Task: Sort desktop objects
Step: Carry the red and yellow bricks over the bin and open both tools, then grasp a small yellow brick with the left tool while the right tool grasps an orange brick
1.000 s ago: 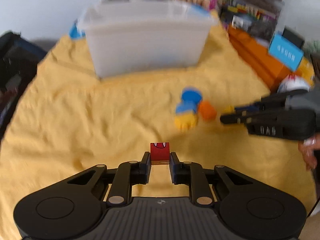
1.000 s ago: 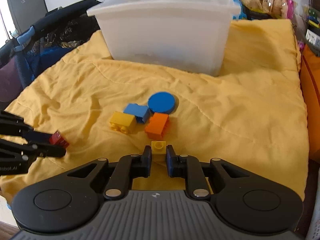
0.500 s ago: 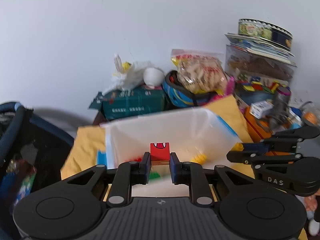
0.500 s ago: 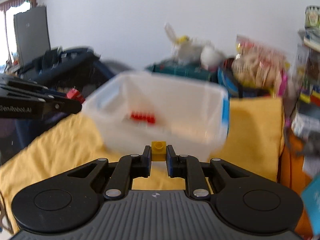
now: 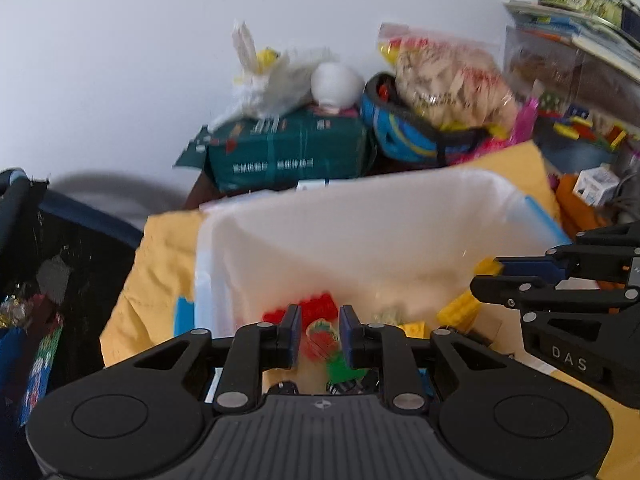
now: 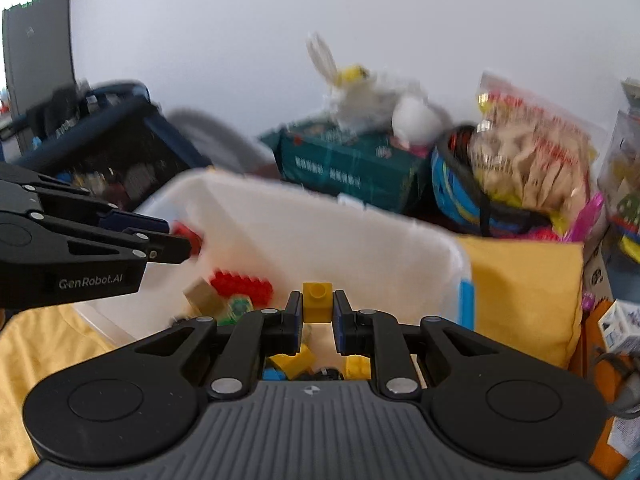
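Observation:
A translucent white bin (image 5: 360, 216) on the yellow cloth holds red, yellow and green bricks. My left gripper (image 5: 320, 320) hangs over the bin's left part with its jaws opening. The red brick with a face (image 5: 321, 336) is blurred and tilted between the pads, loose and slipping down. The right wrist view shows that red brick (image 6: 188, 236) at the left gripper's tips (image 6: 176, 240), above the bin (image 6: 320, 232). My right gripper (image 6: 317, 310) is shut on a small yellow brick (image 6: 317, 302) over the bin's near rim. In the left wrist view the right gripper (image 5: 486, 276) reaches in from the right.
Behind the bin stand a dark green box (image 5: 288, 152), a blue helmet (image 5: 404, 136) and a snack bag (image 5: 448, 80) against the wall. A black mesh basket (image 5: 60, 264) is on the left. Shelves with toys (image 5: 580, 112) crowd the right. Yellow cloth (image 6: 520, 292) lies around the bin.
Both grippers lifted off the cloth and travelled to above the bin. The left jaws have widened and the red brick has come loose; the right still clamps the yellow brick.

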### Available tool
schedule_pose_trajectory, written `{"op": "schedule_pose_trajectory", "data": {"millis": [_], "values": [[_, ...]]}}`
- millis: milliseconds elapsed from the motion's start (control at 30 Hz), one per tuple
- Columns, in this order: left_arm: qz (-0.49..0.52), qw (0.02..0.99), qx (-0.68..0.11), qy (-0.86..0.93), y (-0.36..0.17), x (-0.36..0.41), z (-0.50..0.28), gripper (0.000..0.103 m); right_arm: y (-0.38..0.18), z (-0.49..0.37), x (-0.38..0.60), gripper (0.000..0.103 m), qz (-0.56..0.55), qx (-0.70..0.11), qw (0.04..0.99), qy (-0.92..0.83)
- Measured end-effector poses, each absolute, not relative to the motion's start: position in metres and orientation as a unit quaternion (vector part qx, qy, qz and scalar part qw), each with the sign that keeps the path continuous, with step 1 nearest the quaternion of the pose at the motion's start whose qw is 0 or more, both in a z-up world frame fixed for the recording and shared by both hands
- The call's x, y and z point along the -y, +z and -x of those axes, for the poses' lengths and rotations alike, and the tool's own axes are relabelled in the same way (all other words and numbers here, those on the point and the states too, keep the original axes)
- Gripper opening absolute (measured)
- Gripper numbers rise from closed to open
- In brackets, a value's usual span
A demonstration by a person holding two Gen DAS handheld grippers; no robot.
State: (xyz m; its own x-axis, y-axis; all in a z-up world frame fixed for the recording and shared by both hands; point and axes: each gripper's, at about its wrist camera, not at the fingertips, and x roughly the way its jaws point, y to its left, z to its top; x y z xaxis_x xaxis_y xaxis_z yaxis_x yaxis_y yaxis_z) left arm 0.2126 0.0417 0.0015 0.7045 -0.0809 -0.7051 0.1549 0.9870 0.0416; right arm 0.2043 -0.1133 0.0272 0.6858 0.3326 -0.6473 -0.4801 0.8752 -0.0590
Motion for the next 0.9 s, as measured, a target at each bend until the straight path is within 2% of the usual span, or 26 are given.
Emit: {"op": "schedule_pose_trajectory", "data": {"millis": [33, 67, 133, 533, 667, 900], "values": [[-0.046, 0.921, -0.381, -0.062, 0.000, -0.043, -0.212, 0.037, 0.023, -0.207, 0.113, 0.018, 0.112, -0.336, 0.909, 0.221], [-0.043, 0.922, -0.379, -0.061, 0.001, -0.045, -0.211, 0.040, 0.019, -0.209, 0.113, 0.019, 0.112, -0.343, 0.906, 0.219], [-0.042, 0.927, -0.367, -0.061, 0.007, -0.047, -0.206, 0.041, 0.016, -0.210, 0.115, 0.028, 0.109, -0.350, 0.905, 0.217], [-0.046, 0.957, -0.280, -0.066, 0.044, -0.045, -0.135, 0.050, 0.042, -0.185, 0.122, 0.029, 0.115, -0.311, 0.915, 0.232], [-0.050, 0.954, -0.287, -0.068, 0.027, -0.042, -0.099, 0.053, 0.052, -0.159, 0.134, 0.032, 0.107, -0.289, 0.920, 0.241], [-0.008, 0.925, -0.365, -0.101, -0.039, -0.033, -0.053, 0.053, 0.038, -0.114, 0.162, 0.045, 0.094, -0.297, 0.917, 0.250]]}}
